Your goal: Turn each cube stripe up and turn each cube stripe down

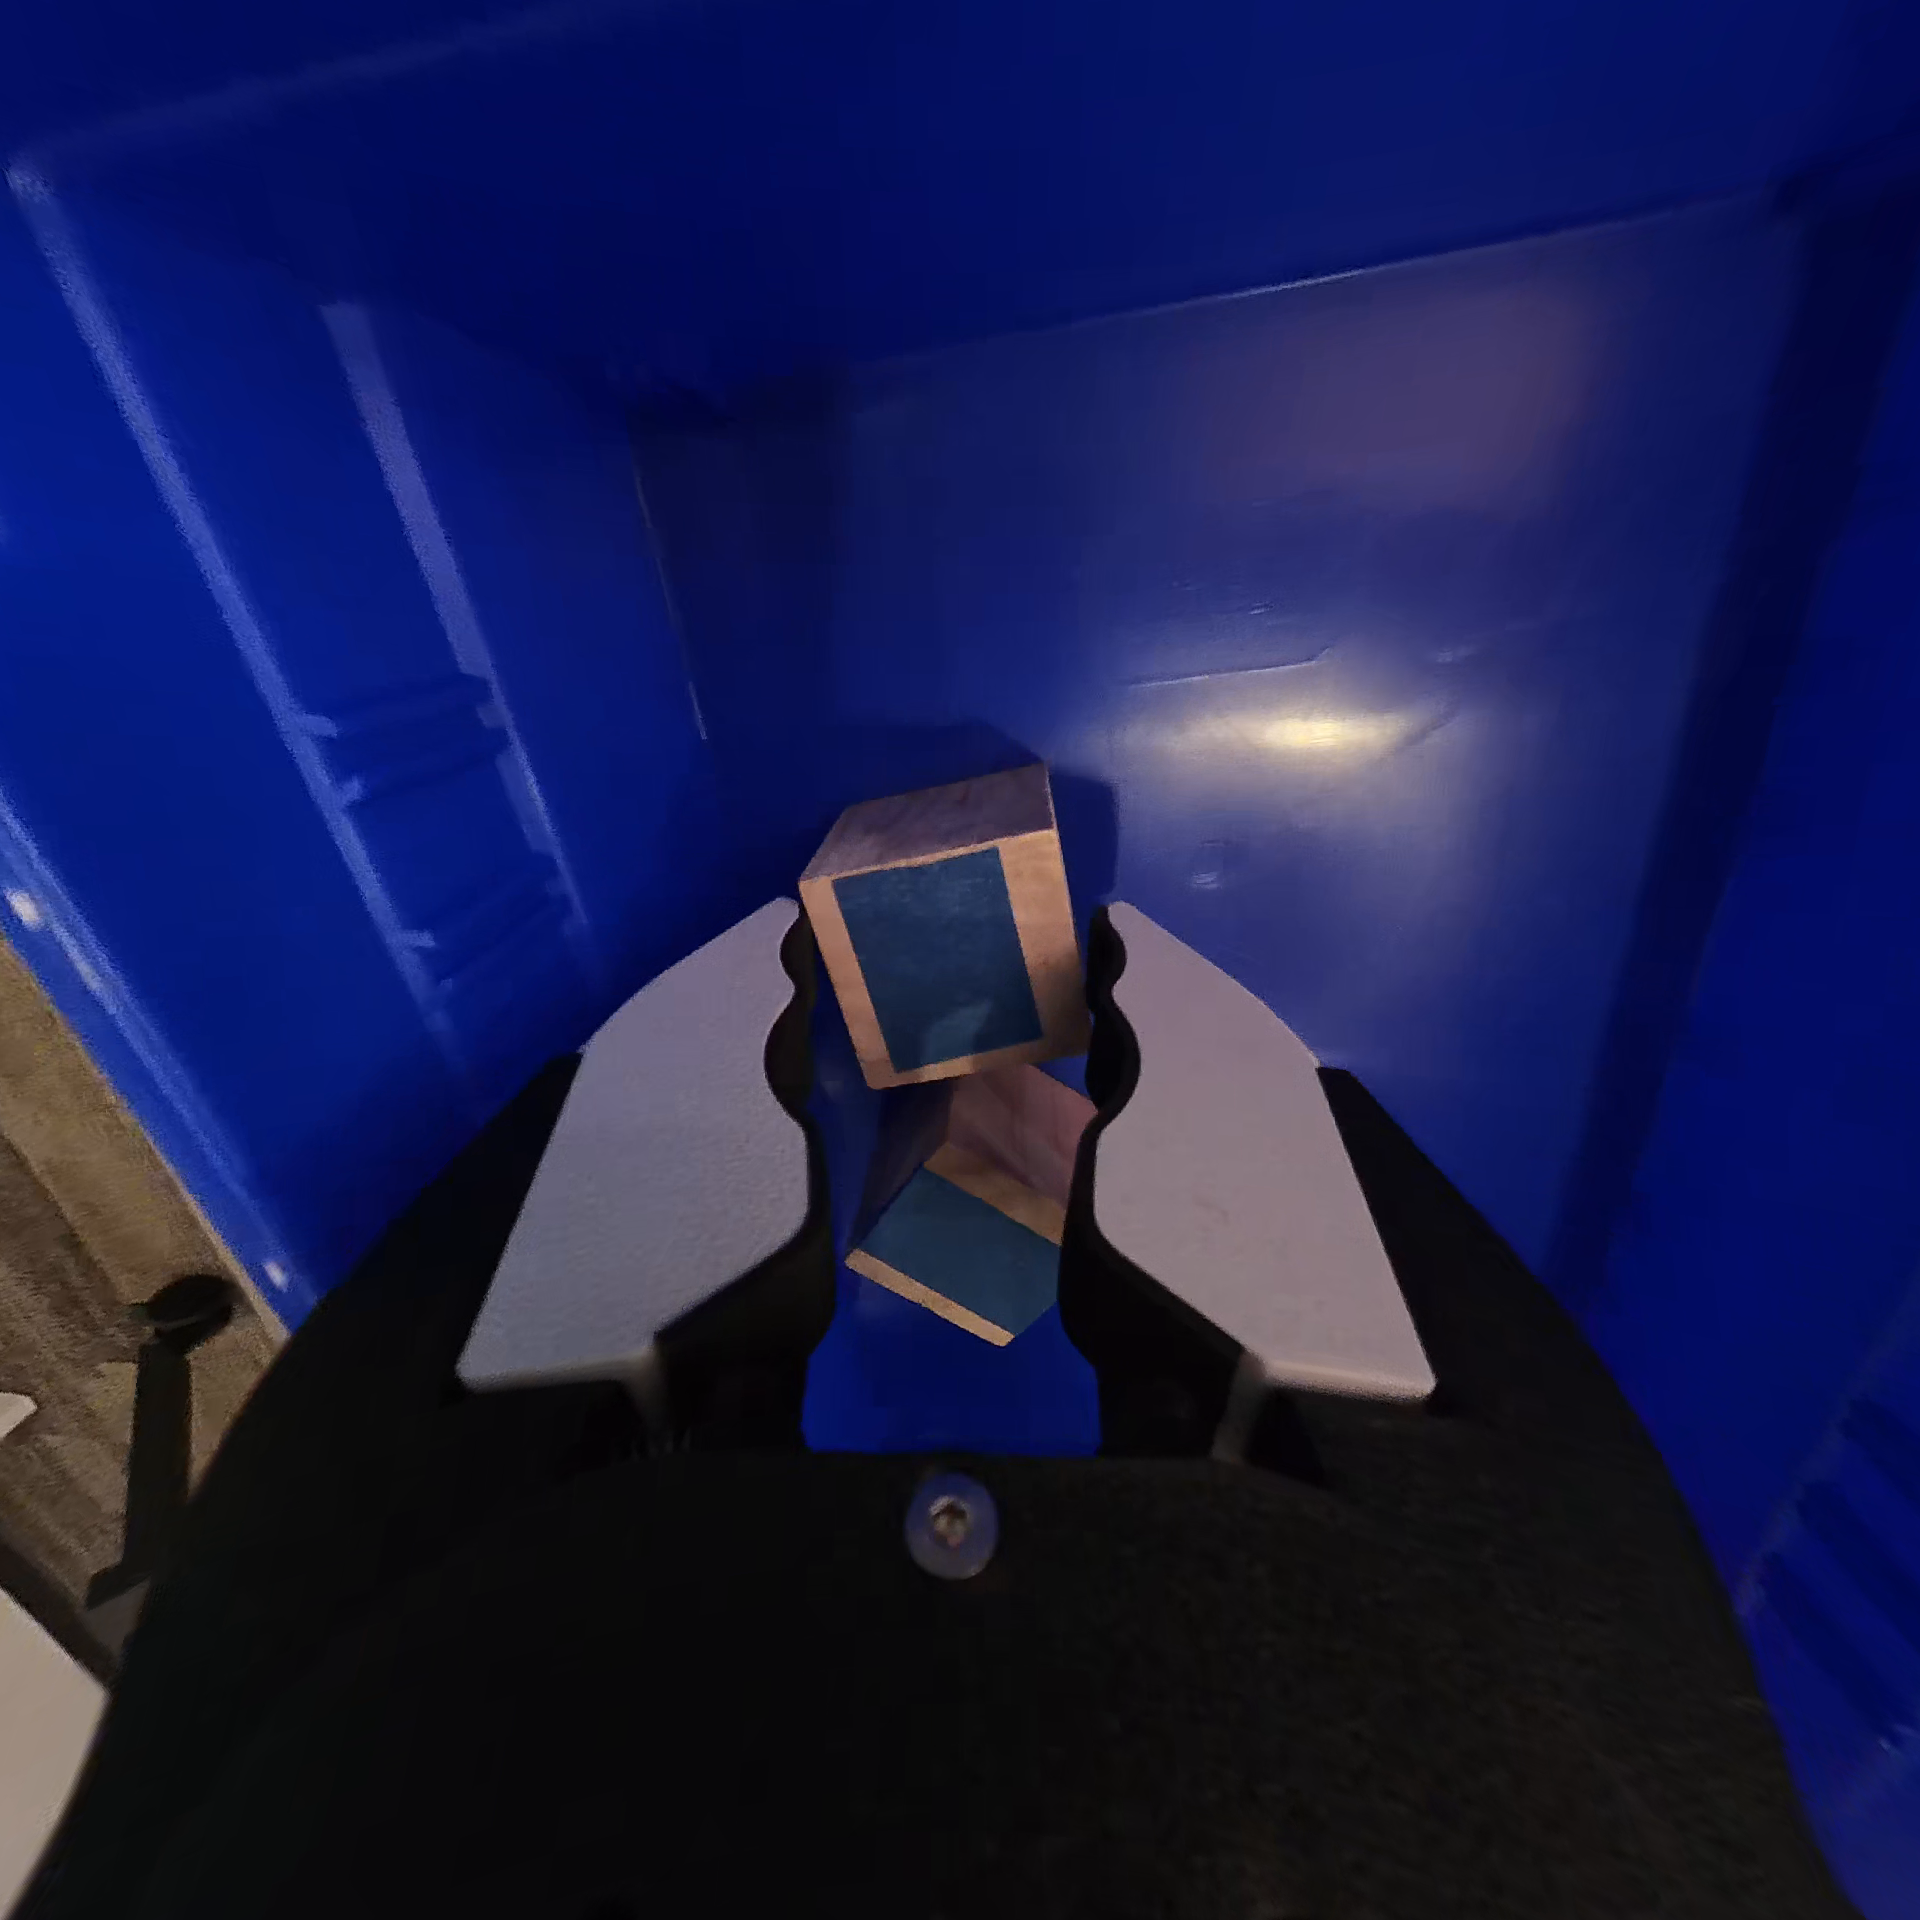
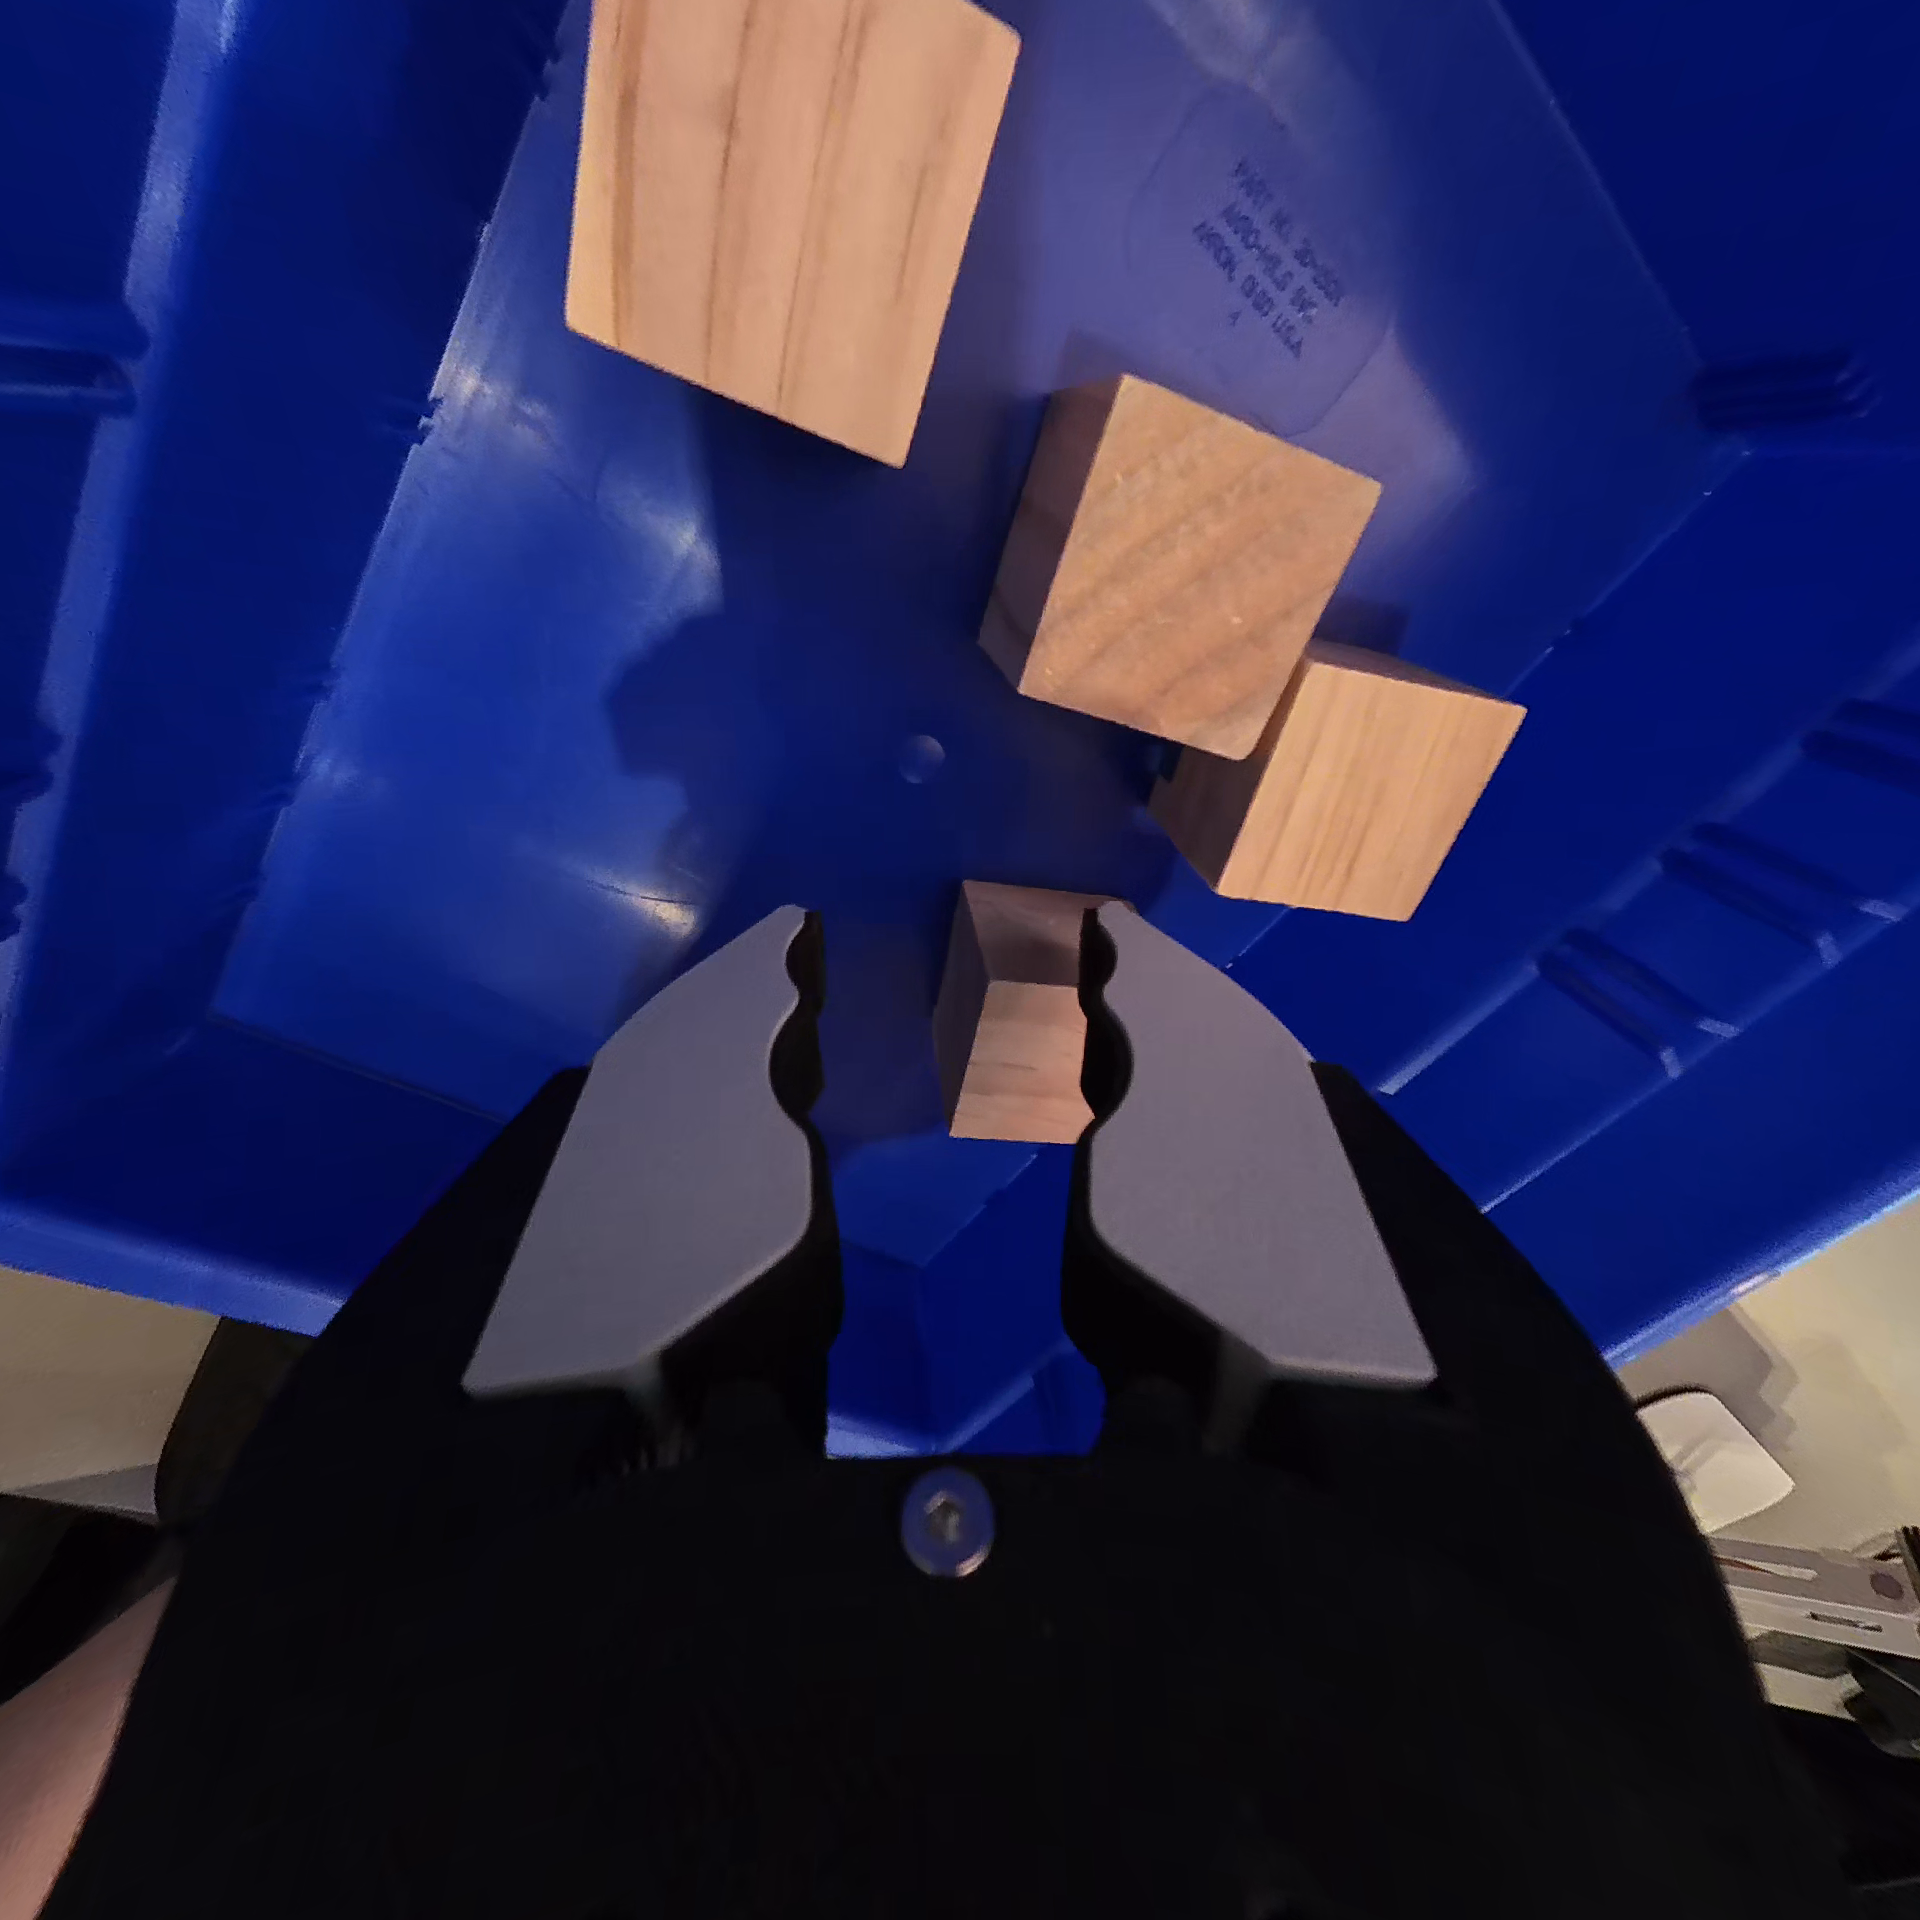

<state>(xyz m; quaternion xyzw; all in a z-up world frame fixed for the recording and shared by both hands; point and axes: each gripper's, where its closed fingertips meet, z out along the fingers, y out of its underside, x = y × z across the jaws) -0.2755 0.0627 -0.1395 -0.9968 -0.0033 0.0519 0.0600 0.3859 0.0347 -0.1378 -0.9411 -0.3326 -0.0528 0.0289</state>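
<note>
In the left wrist view my left gripper (image 1: 943,935) is inside a blue bin (image 1: 1351,520). Its jaws are closed on a wooden cube (image 1: 940,956), both pads against its sides, with the blue stripe face towards the camera. A second striped cube (image 1: 966,1247) lies tilted below it, seen through the gap between the fingers. In the right wrist view my right gripper (image 2: 951,925) is open over the bin floor (image 2: 520,727). A small plain-faced cube (image 2: 1013,1039) sits between the fingertips, against the right finger. Three more cubes show plain wood: far (image 2: 779,208), middle (image 2: 1174,561), right (image 2: 1340,779).
Ribbed blue bin walls (image 1: 260,675) close in on the left gripper. Grey flooring and a black stand (image 1: 166,1403) show outside the bin at the left. In the right wrist view a hand (image 2: 62,1714) is at the lower left and pale items (image 2: 1704,1455) lie beyond the bin rim.
</note>
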